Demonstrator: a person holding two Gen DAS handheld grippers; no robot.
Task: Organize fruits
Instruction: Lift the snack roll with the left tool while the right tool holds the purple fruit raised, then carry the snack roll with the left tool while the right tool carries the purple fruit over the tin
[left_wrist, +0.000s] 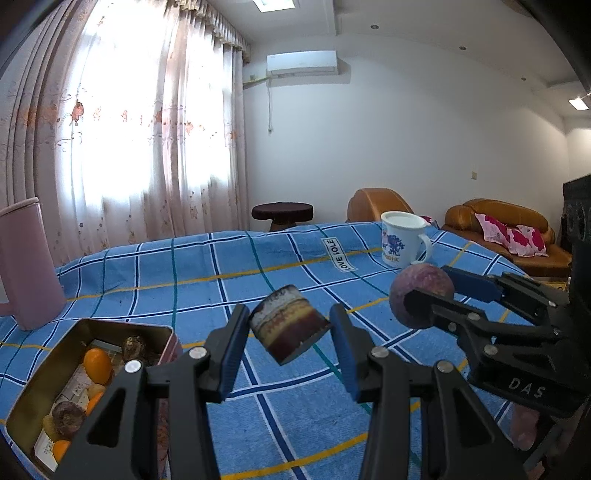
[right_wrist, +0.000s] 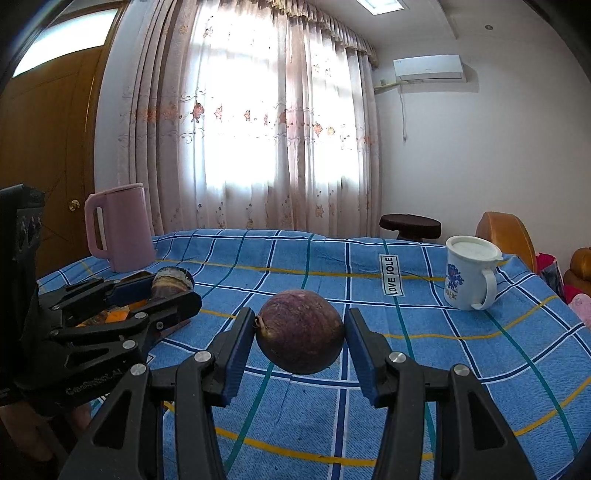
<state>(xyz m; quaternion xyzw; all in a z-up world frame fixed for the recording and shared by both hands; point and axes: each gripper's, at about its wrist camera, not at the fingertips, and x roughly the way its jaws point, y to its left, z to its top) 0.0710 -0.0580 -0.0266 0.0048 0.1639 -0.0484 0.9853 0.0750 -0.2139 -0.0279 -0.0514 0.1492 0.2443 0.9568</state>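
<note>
My left gripper (left_wrist: 290, 326) is shut on a brown and cream striped cylinder-shaped piece (left_wrist: 288, 325) and holds it above the blue checked tablecloth (left_wrist: 184, 280). My right gripper (right_wrist: 301, 332) is shut on a round purple passion fruit (right_wrist: 301, 332), also held above the cloth. In the left wrist view the right gripper (left_wrist: 430, 297) with its fruit (left_wrist: 421, 295) is to the right. In the right wrist view the left gripper (right_wrist: 171, 288) with its piece (right_wrist: 171, 280) is to the left. An open metal tin (left_wrist: 48, 373) at lower left holds oranges (left_wrist: 96, 365) and dark fruits.
A pink jug (left_wrist: 26, 262) stands at the table's left; it also shows in the right wrist view (right_wrist: 122, 229). A white lidded mug (left_wrist: 402, 240) stands at the far right, also seen in the right wrist view (right_wrist: 471, 273). A stool (left_wrist: 282, 214) and sofas (left_wrist: 498, 229) are beyond the table.
</note>
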